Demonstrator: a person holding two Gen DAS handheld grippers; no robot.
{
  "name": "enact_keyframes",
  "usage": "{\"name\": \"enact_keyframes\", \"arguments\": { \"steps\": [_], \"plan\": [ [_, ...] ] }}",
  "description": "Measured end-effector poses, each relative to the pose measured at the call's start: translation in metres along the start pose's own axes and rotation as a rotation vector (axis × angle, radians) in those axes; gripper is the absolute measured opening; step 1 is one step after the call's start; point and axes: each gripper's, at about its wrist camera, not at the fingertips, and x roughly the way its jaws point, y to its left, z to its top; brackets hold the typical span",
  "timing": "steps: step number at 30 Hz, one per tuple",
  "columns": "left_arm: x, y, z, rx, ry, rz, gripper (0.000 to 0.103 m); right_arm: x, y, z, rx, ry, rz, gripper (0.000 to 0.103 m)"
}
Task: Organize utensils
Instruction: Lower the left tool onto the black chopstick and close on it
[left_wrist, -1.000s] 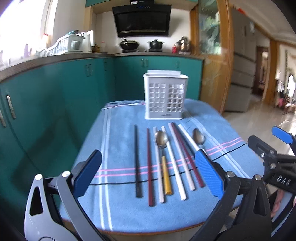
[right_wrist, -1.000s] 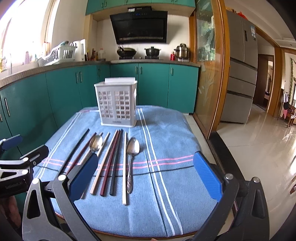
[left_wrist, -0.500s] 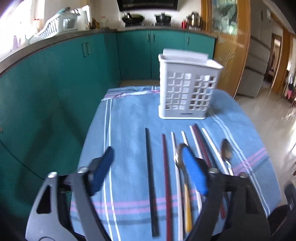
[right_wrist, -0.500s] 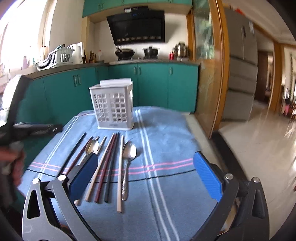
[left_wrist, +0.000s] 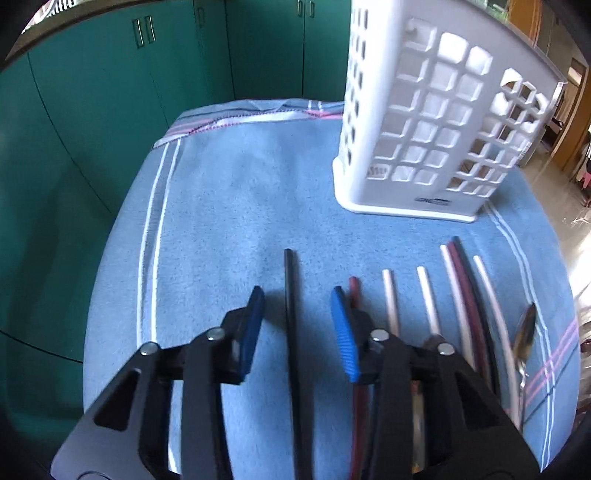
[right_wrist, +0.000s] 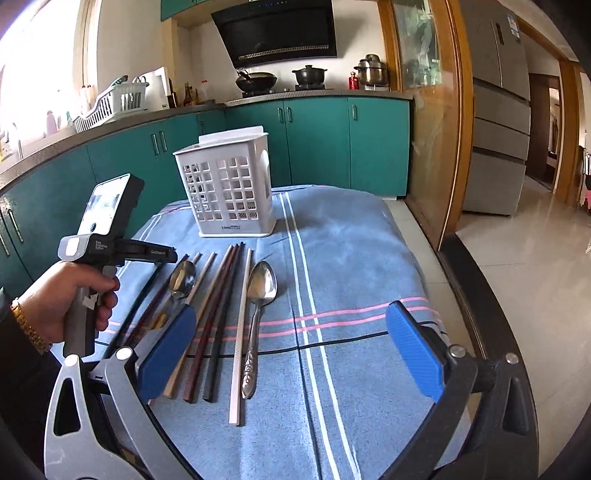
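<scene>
Several chopsticks and two spoons lie side by side on a blue cloth (left_wrist: 221, 206). A white slotted utensil holder (left_wrist: 436, 122) stands behind them; it also shows in the right wrist view (right_wrist: 231, 192). My left gripper (left_wrist: 297, 325) is open, low over the cloth, its pads astride the leftmost black chopstick (left_wrist: 291, 295), not touching. A dark red chopstick (left_wrist: 354, 291) lies just right of the right pad. My right gripper (right_wrist: 291, 354) is wide open and empty near the front edge, above the silver spoon (right_wrist: 258, 295) and white chopstick (right_wrist: 242, 332).
Teal kitchen cabinets (right_wrist: 317, 140) stand behind and left of the table. A wooden door frame (right_wrist: 447, 147) and a tiled floor lie to the right. The left hand-held tool (right_wrist: 107, 236) sits over the left side of the cloth in the right wrist view.
My left gripper has moved forward and down to the row of chopsticks and narrowed around the black one. My right gripper has barely moved and stays wide open.
</scene>
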Motion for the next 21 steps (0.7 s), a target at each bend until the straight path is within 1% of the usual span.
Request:
{"name": "enact_keyframes", "arguments": {
  "steps": [3,6,7,8,10,11,13,14,15,16,17,18,19,20,21],
  "plan": [
    [0.001,0.003,0.007,-0.011,0.002,0.008,0.033,0.004,0.0,0.0,-0.011,-0.004,-0.01,0.099],
    [0.001,0.005,0.009,-0.016,0.0,0.017,0.018,0.011,0.001,0.0,-0.025,0.006,-0.019,0.099],
    [0.003,0.005,0.011,-0.011,-0.005,0.017,0.009,0.014,0.001,0.003,-0.031,0.014,-0.023,0.099],
    [0.002,0.005,0.01,-0.001,-0.009,0.018,0.005,0.017,0.002,0.007,-0.043,0.028,-0.026,0.099],
    [0.004,0.004,0.01,0.012,-0.013,0.02,0.004,0.027,0.008,0.02,-0.086,0.059,-0.021,0.099],
    [0.002,0.003,0.008,0.023,-0.017,0.016,0.004,0.03,0.011,0.028,-0.101,0.059,-0.02,0.099],
    [-0.002,0.004,0.006,0.017,-0.023,-0.004,0.004,0.043,0.019,0.048,-0.134,0.076,-0.017,0.099],
    [-0.005,0.007,0.006,0.004,-0.031,-0.021,0.004,0.051,0.023,0.057,-0.15,0.096,-0.007,0.099],
    [-0.009,0.009,0.007,-0.001,-0.043,-0.02,0.004,0.062,0.028,0.067,-0.161,0.125,0.009,0.099],
    [-0.018,0.011,0.007,-0.006,-0.065,-0.02,0.004,0.08,0.035,0.078,-0.178,0.183,0.028,0.099],
    [-0.03,0.015,0.01,-0.022,-0.101,-0.028,0.004,0.092,0.04,0.084,-0.19,0.22,0.043,0.097],
    [-0.042,0.017,0.011,-0.03,-0.126,-0.038,0.004,0.106,0.045,0.091,-0.202,0.257,0.055,0.09],
    [-0.06,0.02,0.013,-0.033,-0.164,-0.055,0.004,0.125,0.049,0.097,-0.215,0.304,0.052,0.087],
    [-0.073,0.022,0.014,-0.035,-0.191,-0.067,0.004,0.138,0.051,0.1,-0.22,0.338,0.049,0.079],
    [-0.095,0.026,0.015,-0.038,-0.241,-0.086,0.004,0.153,0.053,0.101,-0.222,0.387,0.047,0.069]
  ]
}}
